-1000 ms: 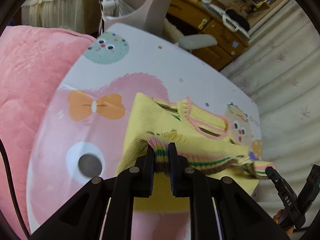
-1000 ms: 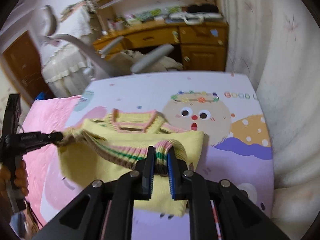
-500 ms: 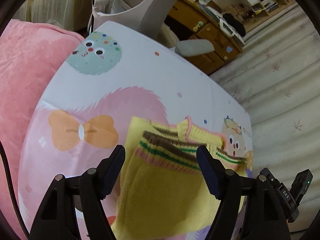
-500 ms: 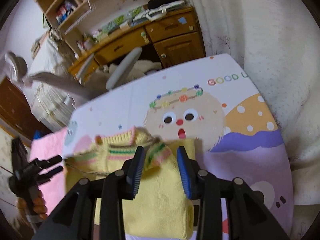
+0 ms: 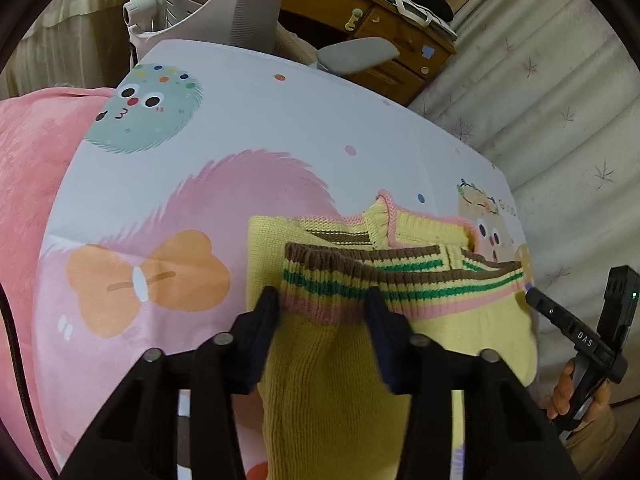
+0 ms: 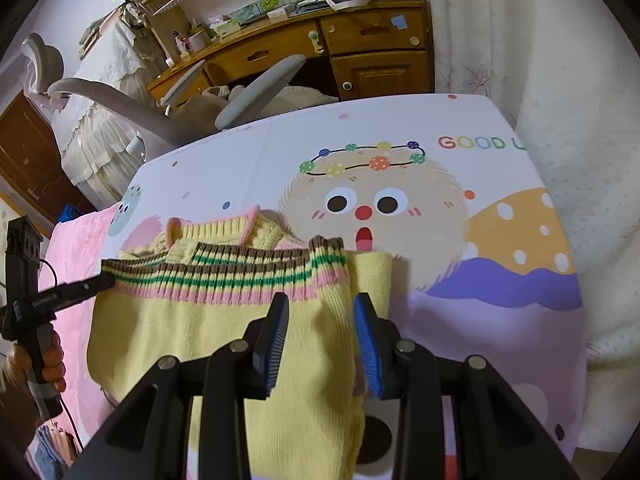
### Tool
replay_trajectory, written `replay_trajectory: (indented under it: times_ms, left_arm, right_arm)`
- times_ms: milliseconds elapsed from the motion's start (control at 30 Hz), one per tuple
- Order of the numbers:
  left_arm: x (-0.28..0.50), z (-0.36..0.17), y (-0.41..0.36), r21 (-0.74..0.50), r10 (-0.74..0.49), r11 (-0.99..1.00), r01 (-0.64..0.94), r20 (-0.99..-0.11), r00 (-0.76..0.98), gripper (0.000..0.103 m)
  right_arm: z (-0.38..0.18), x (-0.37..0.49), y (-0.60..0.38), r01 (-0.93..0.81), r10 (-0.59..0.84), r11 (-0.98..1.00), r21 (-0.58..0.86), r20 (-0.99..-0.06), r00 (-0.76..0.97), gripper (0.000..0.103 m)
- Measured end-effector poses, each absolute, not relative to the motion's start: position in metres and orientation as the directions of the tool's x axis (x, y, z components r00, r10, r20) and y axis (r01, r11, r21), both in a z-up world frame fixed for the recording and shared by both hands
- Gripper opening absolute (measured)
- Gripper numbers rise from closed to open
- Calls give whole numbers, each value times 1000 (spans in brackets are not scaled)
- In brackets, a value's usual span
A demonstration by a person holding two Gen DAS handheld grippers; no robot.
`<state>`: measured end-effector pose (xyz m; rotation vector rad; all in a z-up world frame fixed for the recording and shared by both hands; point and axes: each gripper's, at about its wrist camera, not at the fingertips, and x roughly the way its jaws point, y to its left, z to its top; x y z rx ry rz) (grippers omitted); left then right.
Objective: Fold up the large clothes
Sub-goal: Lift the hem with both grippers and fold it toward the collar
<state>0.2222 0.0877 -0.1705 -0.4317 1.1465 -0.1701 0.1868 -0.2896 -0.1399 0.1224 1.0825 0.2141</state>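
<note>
A yellow knit sweater (image 5: 360,380) lies folded on the cartoon-print mat (image 5: 240,128). Its striped hem band (image 5: 400,284) rests flat just below the pink-edged collar (image 5: 384,216). My left gripper (image 5: 322,308) hovers over the band's left end. Its jaws are closing, with the band between them, and the pads are not pressing on it. In the right wrist view my right gripper (image 6: 320,312) stands open over the sweater (image 6: 224,328), just below the band's (image 6: 224,276) right end. Each gripper also shows in the other's view: the left gripper (image 6: 100,282) and the right gripper (image 5: 536,298).
A pink blanket (image 5: 32,184) borders the mat on the left. A grey office chair (image 6: 256,96) and a wooden desk (image 6: 360,52) stand beyond the far edge. A pale curtain (image 6: 540,60) hangs along the right side. A hand (image 5: 568,392) holds the right gripper's handle.
Both grippers let go of the striped hem, which now lies flat near the collar. Both sank toward the sweater. The left jaws spread wide, then narrowed.
</note>
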Motion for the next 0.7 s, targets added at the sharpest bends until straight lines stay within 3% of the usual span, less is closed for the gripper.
replay_trajectory:
  times_ms: [133,333,367,467,500,600,700]
  left_arm:
    - [225,-168,86,-401,-331,912,-81,-839,433,34]
    - [231,-174,86,-377,-309,922,-93,-857,411,35]
    - [231,-176,87,-379,-309,920,-98,-858,410,35]
    - [230,-178,86,-382,-309,918,-103,-856,415,35]
    - [231,-178,85,-377,-305,920,-102,-856,417,35]
    - [231,-178,82,-341,-272,934,-103,-869,413,19]
    - [231,-173,82,-324,-251,939,-118,-877,409,12]
  right_arm:
    - [-147,196,-281,-135,217,975,174,-868,446,34]
    - [-154,201,-284,-126,210,977,172,-877,432,34]
    - [-154,201,-285,-124,218,976,181,-874,434,31]
    - [-157,200,-290,-118,226,974,194,-876,426,10]
    - [-157,199,-292,-117,232,973,200,-875,425,9]
    - [-155,197,-292,-124,217,976,180,-873,436,8]
    - [-146,192,-287,-135,200,979,154,-862,466,7]
